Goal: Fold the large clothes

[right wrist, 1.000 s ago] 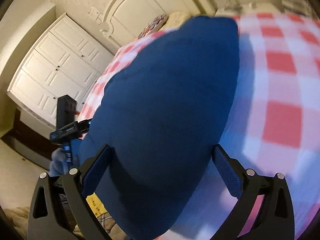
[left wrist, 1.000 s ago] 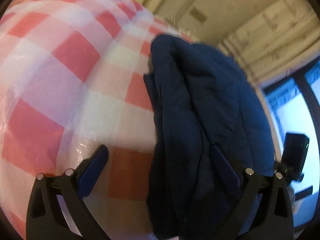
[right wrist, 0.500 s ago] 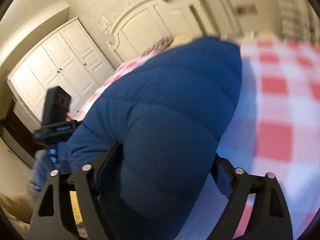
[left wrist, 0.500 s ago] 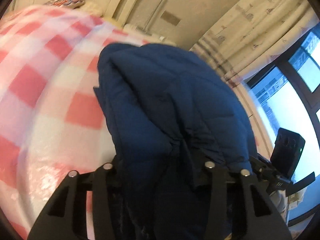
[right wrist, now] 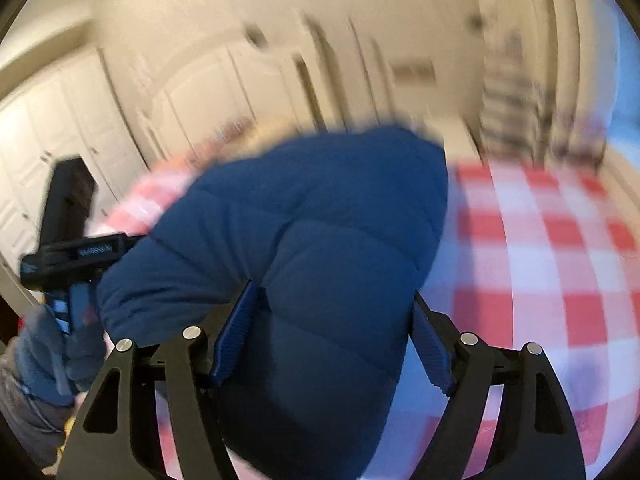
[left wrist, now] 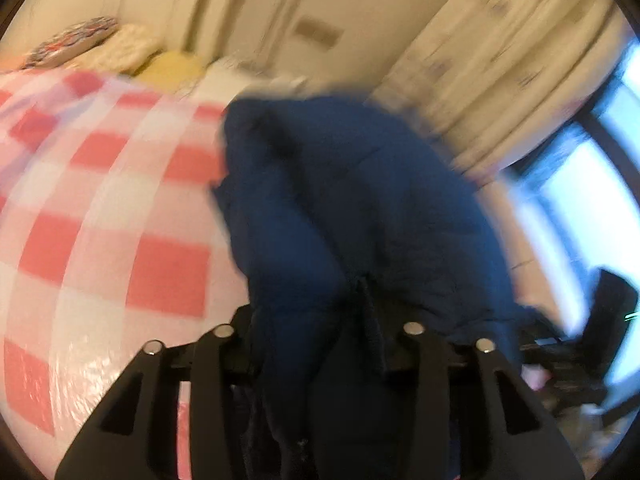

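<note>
- Lying across the bed (left wrist: pixel 120 208), which wears a red-and-white checked cover under what looks like a clear plastic sheet, the navy padded jacket (left wrist: pixel 360 200) runs from the near edge away toward the headboard.
- Farthest left in the left wrist view, a patterned pillow (left wrist: pixel 68 40) and pale cushions sit at the head of the bed, well apart from the jacket.
- The left gripper (left wrist: pixel 328 344) has its jaws drawn close together, pinching a gathered bunch of the jacket's near edge; fabric wells up between the finger frames. I judge this grip is meant to lift that edge so it can be carried over for a fold.
- To the right in that view hang pale curtains (left wrist: pixel 500 80) beside a bright window.
- In the right wrist view, the left gripper's handle shows at far left, held in a gloved hand (right wrist: pixel 48 344).
- The right gripper (right wrist: pixel 332 344) straddles the jacket's puffy bulk: its blue pads (right wrist: pixel 236 328) press into the padding on both sides, jaws partly closed and squeezing the thick layer, likely matching the other grip so both corners rise together.
- Both views are motion-blurred.
</note>
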A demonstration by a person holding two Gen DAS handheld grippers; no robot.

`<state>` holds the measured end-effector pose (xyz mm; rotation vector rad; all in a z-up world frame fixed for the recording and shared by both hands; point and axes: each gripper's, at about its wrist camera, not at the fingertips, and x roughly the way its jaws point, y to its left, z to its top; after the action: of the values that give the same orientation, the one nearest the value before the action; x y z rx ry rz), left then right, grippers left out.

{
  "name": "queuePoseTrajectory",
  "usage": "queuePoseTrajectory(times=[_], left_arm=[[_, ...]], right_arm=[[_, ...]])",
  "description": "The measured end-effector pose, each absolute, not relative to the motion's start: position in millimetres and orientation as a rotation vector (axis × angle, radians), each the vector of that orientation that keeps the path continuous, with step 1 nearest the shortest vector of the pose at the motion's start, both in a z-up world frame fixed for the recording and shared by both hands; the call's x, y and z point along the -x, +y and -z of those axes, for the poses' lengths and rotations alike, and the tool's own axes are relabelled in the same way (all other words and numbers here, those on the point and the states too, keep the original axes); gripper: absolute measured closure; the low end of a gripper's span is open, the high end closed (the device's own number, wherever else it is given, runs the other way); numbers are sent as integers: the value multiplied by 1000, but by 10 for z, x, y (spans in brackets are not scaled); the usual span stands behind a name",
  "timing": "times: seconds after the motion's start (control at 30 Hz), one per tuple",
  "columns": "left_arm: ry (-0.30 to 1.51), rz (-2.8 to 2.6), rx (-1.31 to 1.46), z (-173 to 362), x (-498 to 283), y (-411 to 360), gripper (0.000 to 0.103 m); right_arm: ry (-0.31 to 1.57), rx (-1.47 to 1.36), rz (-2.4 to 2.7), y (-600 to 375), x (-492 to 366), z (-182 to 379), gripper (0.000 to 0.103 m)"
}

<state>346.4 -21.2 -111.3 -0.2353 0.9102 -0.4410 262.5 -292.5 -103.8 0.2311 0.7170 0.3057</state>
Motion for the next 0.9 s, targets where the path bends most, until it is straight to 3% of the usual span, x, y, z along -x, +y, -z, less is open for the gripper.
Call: queuePoseTrajectory(times=[0.13,0.3,0.37,0.43,0.53,0.63,0.73,0.9], left_arm=[[892,439,308,1241,-3393,-32,47],[848,368,215,1112,-3274,-21,44],[845,339,200,1080,-3249,-36,42],[848,280,169,1019,-3180,-53,30],[782,196,79,786,-2972,-27,17],[565,105,-9,277,-2445,34,2],[388,61,-4,-187,-1910,76,2],[276,19,-19,-514,-1286,8,2]], right_arm=[[744,-254,-216,-2861,-2573,1003,14],[569,-94,-115,-2450,-2231,617,14],[670,78,-132,-2048,-2252,816,12],[642,230,-83,-1869,-2191,918,11],[693,168,-83,-1975,-2045,724,11],[563,135,-37,-2086,-1622,326,7],[429,80,38,-2238,-1249,-2,5],[388,16,78,-2302,-881,-169,5]])
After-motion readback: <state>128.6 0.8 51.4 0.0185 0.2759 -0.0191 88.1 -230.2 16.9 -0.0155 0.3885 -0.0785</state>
